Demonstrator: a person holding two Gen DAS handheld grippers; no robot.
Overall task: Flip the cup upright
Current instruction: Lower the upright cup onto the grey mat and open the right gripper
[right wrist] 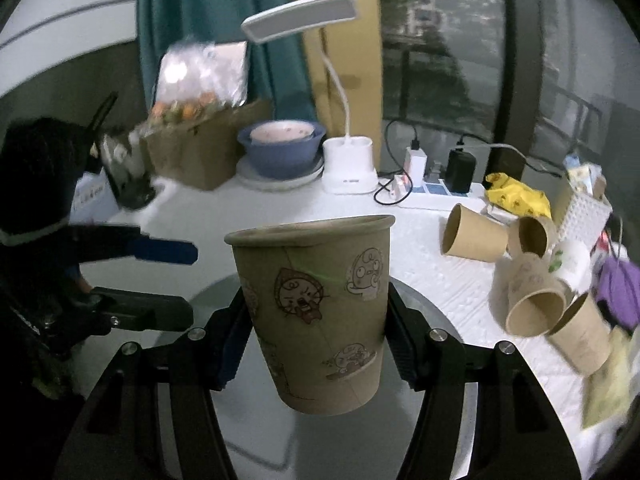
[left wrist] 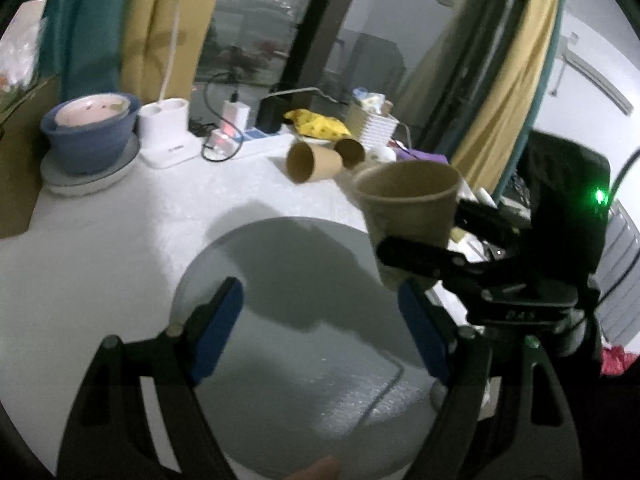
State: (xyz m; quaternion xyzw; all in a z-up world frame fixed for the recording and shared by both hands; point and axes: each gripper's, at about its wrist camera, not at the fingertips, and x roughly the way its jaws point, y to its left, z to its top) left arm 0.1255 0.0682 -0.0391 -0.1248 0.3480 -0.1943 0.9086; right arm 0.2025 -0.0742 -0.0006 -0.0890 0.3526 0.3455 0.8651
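The right gripper (right wrist: 316, 336) clamps the cup (right wrist: 316, 308) between both fingers, lifted above the grey round mat (left wrist: 304, 340), mouth up, long axis near vertical with a slight tilt. Cartoon stickers show on its side; no readable words. The left gripper (left wrist: 320, 328) hangs wide open over the mat, holding nothing, with bare mat between its blue pads (left wrist: 218, 332). Beyond the mat's far edge there's open white table (left wrist: 132, 232). Spare cups (right wrist: 476, 236) lie on their sides at the right; bowl (right wrist: 280, 148) and lamp (right wrist: 348, 160) stand well back.
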